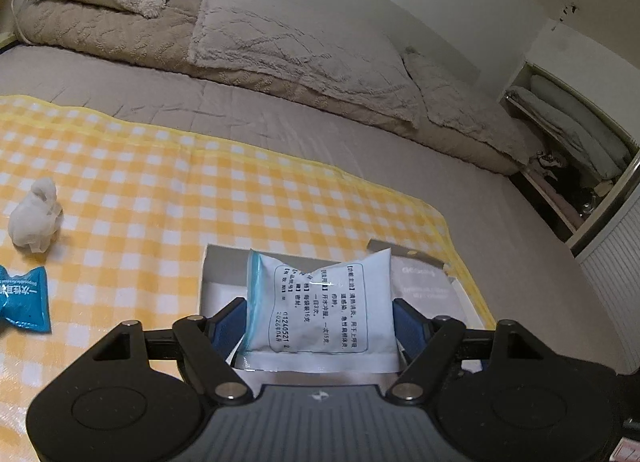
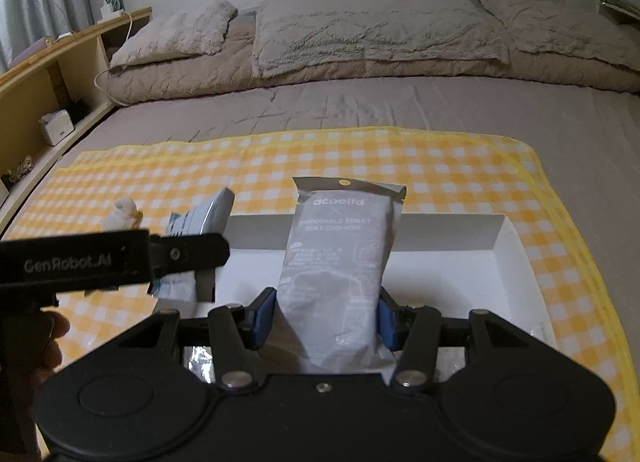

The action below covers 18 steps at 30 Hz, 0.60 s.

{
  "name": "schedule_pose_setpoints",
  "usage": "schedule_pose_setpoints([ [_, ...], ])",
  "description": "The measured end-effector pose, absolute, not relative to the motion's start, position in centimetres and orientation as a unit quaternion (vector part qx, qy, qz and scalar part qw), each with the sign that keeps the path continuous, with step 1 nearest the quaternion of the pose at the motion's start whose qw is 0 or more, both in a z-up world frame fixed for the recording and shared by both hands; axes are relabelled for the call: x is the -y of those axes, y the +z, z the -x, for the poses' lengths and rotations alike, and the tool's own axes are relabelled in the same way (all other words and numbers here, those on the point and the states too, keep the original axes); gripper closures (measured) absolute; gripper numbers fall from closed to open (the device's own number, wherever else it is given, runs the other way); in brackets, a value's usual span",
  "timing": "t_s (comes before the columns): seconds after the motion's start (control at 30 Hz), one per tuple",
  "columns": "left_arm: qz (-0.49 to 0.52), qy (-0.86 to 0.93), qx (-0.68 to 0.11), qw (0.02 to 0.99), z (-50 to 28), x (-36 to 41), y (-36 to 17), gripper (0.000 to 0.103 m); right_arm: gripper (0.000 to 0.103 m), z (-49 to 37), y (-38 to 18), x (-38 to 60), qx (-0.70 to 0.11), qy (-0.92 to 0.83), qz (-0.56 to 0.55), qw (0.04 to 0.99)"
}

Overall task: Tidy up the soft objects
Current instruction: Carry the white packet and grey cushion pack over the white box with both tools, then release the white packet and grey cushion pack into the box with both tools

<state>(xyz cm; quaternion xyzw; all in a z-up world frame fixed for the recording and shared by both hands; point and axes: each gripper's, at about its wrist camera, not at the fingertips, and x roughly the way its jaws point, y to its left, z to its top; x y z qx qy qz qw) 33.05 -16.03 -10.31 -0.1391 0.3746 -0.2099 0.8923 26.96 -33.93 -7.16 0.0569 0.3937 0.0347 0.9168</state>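
A flat white plastic sachet with a pale blue edge and black printed text (image 1: pixel 320 304) stands upright between the blue-padded fingers of the left gripper (image 1: pixel 320 318), which are closed narrowly against its two sides, above the near left part of a shallow white cardboard box (image 1: pixel 206 278). The right gripper (image 2: pixel 327 316) likewise pinches a soft, crinkled grey foil pack labelled as a disposable toilet seat cushion (image 2: pixel 340 262), held upright over the box's white floor (image 2: pixel 460 274). The box lies on a glossy yellow-and-white checked mat (image 1: pixel 200 189) spread over a smooth grey-brown bedsheet (image 1: pixel 360 133). To the left on the mat rest a small lumpy white soft toy (image 1: pixel 35 213) and, nearer, a shiny blue sealed packet (image 1: pixel 24 298). At the far end lie fluffy beige textured pillows (image 2: pixel 372 29) on a folded quilt (image 2: pixel 192 77).
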Motion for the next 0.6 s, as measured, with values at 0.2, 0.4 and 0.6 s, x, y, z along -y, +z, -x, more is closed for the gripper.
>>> schedule_pose_setpoints([
  [0.2,0.135,-0.199,-0.38,0.893,-33.7,16.0,-10.5,0.011,0.051,-27.8,-7.9,33.5,-0.402,0.041,-0.052,0.913],
  [0.4,0.12,-0.193,-0.388,0.893,-33.7,15.9,-10.3,0.009,0.051,-28.5,-8.7,33.5,-0.412,0.034,-0.044,0.91],
  [0.6,0.098,-0.183,-0.407,0.889,-33.7,15.8,-10.7,0.005,0.047,-29.2,-9.8,33.8,-0.42,0.034,-0.05,0.906],
])
